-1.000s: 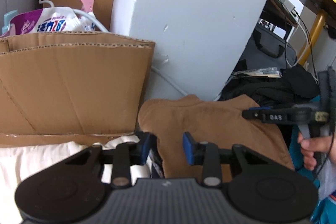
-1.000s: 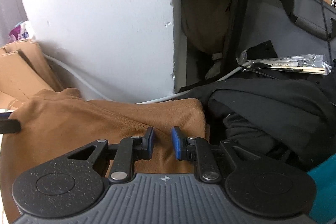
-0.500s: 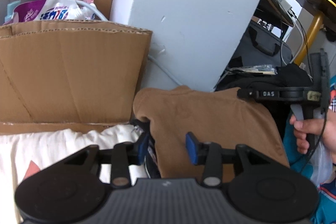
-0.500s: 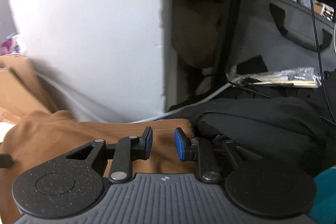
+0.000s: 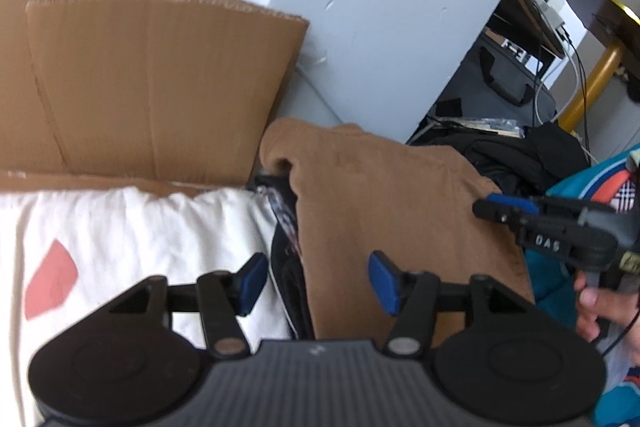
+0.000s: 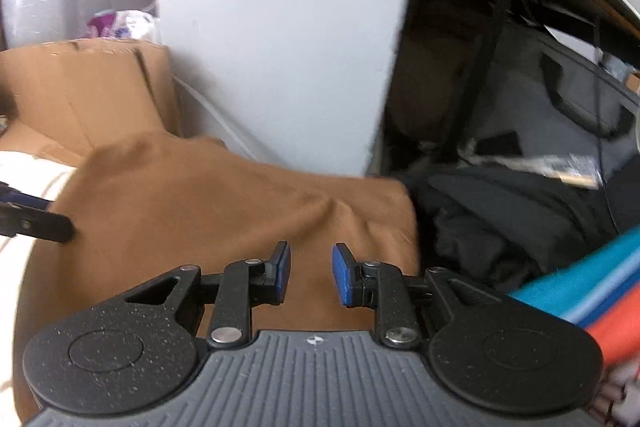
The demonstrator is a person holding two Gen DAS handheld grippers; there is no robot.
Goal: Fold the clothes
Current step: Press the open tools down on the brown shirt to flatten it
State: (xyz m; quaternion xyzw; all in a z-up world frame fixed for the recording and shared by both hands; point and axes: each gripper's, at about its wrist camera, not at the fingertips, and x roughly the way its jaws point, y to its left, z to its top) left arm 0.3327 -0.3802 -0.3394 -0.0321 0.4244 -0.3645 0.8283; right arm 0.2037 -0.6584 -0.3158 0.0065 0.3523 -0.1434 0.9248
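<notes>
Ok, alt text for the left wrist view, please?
The left hand-held gripper, jaws open with nothing between them, hovers over the left edge of a folded brown garment. White fabric lies to its left before a cardboard box; the right hand-held gripper reaches in from the right.

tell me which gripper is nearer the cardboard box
Left. The left gripper sits over the brown garment's left edge, on the cardboard box's side. The right gripper is over the garment's far side, by the black clothes.
</notes>
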